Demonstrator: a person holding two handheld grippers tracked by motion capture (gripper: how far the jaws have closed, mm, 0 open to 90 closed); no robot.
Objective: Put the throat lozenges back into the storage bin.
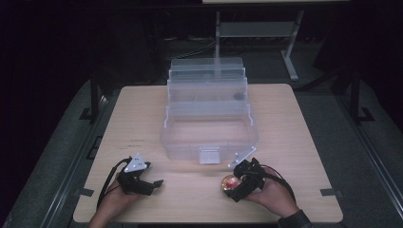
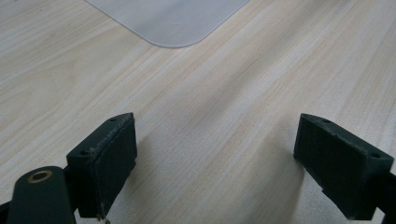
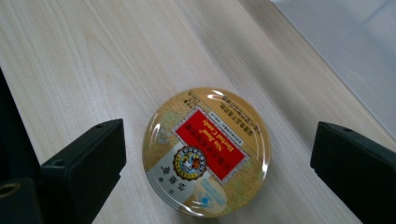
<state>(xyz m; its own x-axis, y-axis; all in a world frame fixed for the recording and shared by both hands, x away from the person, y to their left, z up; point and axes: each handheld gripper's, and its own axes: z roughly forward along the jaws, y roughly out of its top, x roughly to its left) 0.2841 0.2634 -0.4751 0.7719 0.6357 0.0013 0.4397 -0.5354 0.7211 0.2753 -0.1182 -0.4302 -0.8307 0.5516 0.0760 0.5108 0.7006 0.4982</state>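
**Round tin between spread jaws near the counter's front edge**

The right claw (image 1: pixel 236 186) stands wide over a round candy tin (image 3: pixel 207 151), its two black jaws flanking the tin with a gap of bare wood on each side and neither pad touching it. The tin lies flat on the counter (image 1: pixel 294 142), close to the front edge and just in front of the right corner of the clear plastic box (image 1: pixel 209 137). Its lid is glossy and slightly domed, gold with a red label and a small round emblem, and it catches bright glints of light.

The left claw (image 1: pixel 152 183) is also wide, with nothing between its jaws, which hang over plain wood at the front left. Open counter lies between the two claws, and broad bare strips run along both sides of the box.

The counter is pale, straight-grained wood with rounded corners. The box is transparent, with tiered trays stepped back toward the far edge and a small latch (image 1: pixel 209 156) on its front wall; in the left gripper view one rounded, frosted-looking corner of it shows. The jaw pads are matt black blocks with rough edges.
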